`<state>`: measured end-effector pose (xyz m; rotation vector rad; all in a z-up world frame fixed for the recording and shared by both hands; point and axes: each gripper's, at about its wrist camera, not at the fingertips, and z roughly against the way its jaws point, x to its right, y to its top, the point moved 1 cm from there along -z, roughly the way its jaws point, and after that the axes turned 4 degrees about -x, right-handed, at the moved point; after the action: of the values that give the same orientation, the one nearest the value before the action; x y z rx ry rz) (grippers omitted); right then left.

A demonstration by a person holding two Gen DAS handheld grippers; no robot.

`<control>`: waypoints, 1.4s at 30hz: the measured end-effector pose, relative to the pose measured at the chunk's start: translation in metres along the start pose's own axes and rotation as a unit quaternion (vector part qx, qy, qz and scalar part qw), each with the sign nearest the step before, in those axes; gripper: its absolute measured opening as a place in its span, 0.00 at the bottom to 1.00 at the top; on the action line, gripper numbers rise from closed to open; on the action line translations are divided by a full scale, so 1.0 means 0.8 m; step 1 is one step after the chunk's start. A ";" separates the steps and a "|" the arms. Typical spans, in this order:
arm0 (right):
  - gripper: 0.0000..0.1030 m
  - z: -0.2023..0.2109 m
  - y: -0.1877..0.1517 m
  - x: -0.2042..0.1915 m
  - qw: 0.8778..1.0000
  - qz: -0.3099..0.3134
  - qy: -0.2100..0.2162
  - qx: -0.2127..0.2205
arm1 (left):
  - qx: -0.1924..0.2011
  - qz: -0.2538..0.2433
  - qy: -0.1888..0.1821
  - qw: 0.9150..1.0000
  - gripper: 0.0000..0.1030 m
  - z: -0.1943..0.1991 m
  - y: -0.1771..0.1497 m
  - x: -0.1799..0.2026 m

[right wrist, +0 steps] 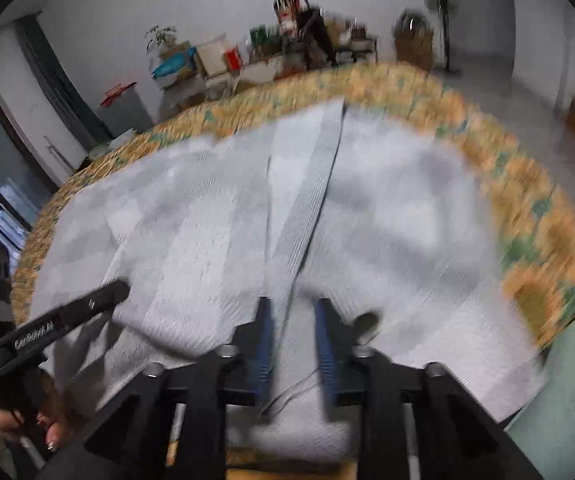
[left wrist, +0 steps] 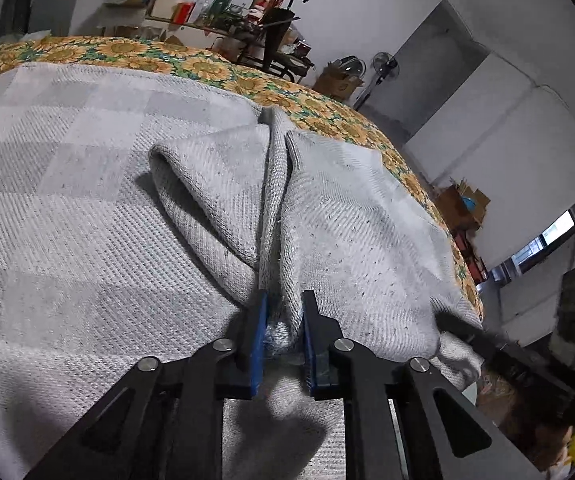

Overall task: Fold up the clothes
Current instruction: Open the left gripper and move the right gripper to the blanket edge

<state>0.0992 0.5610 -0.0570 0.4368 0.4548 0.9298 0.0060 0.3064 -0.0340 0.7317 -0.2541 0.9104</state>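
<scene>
My left gripper [left wrist: 283, 320] is pinched nearly closed on a bunched ridge of the grey knit garment [left wrist: 107, 208] — cloth fills the gap between the blue pads [left wrist: 258, 332] and rises from them in a standing crease. On either side of that crease the fabric folds over in loose flaps; beyond them the garment lies flat across the sunflower-print cover [left wrist: 207, 68], which shows as a band past the garment's far edge.

My right gripper [right wrist: 293, 340] is partly closed, jaws a bit wider than the left's, with the garment [right wrist: 407, 220] between the blue pads [right wrist: 265, 344]. This view is motion-blurred, so I think the pads press on the fabric but can't be sure. A ribbed strip of the garment [right wrist: 311, 200] runs from the jaws up toward its far edge. To the left of my right gripper, the left gripper's black finger [right wrist: 87, 304] rests on the garment, with the hand [right wrist: 27, 416] holding it at the garment's near-left corner.

Past the cover's far edge — a cluttered shelf of boxes [left wrist: 175, 4] and a standing fan [left wrist: 383, 66] against the wall.
</scene>
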 end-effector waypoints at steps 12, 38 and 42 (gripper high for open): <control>0.55 -0.119 0.146 -0.049 0.995 0.060 0.051 -0.060 | 0.061 0.045 -0.007 0.997 0.57 0.058 0.006 -0.020; 0.36 -0.137 0.227 -0.076 0.989 0.134 -0.063 -0.009 | 0.048 0.149 0.067 0.985 0.58 0.046 0.029 -0.080; 0.32 -0.167 0.230 -0.121 0.979 0.195 -0.037 -0.039 | 0.036 0.144 0.129 0.981 0.58 0.041 0.034 -0.086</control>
<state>-0.1449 0.5984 -0.0497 0.4973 0.2658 1.3021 -0.0539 0.2524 -0.0312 0.6443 -0.0982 1.2835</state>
